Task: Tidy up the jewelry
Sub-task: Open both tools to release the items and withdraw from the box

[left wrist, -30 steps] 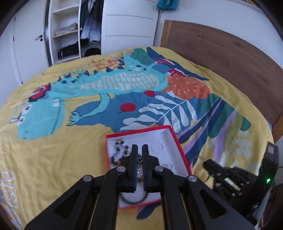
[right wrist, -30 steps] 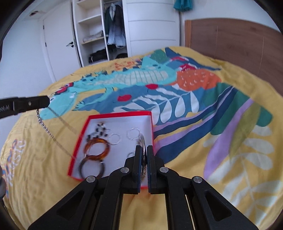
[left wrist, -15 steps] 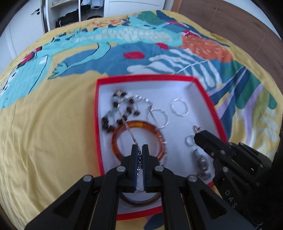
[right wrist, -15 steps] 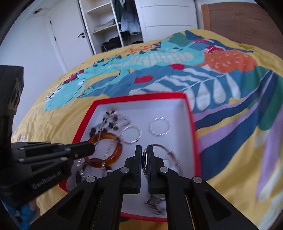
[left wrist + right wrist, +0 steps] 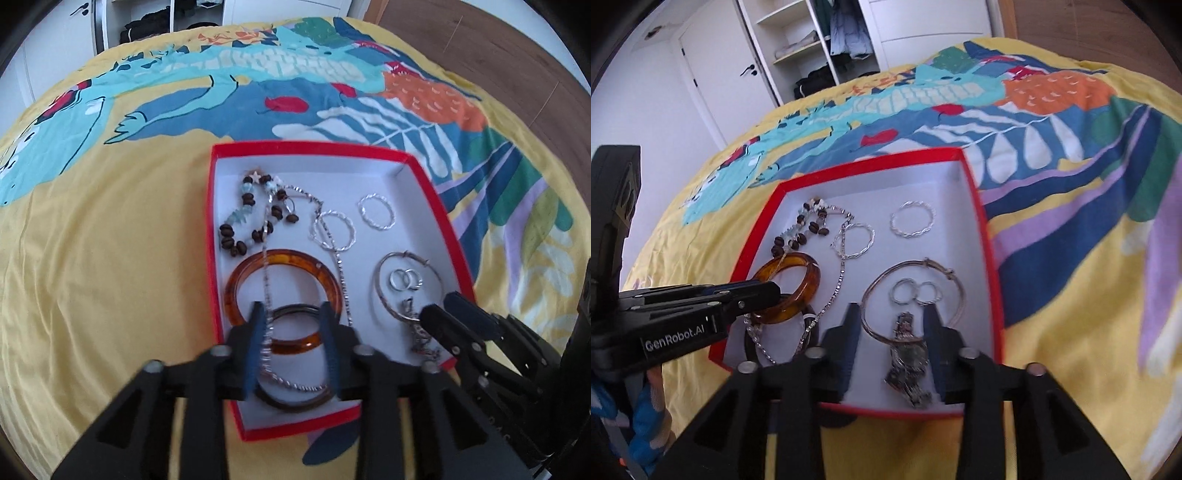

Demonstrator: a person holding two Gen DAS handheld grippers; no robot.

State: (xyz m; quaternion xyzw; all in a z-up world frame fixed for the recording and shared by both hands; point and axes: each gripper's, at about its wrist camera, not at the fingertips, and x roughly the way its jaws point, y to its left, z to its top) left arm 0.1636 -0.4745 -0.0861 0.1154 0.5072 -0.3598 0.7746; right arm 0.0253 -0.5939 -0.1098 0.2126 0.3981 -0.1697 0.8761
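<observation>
We have just been opening both grippers over the red box [image 5: 436,192] on the bed. The left gripper [image 5: 291,314] lets go of the chain [image 5: 341,266], and the right gripper [image 5: 890,317] lets go of the pendant [image 5: 910,363], so the jewelry stays together inside the box.

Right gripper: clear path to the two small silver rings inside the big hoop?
Probably yes. The right gripper hangs open just short of the small rings, nothing covering them; only the thin hoop around them and the dark pendant lie close.

Bright daylight, fisheye-warped, blurred edges
</observation>
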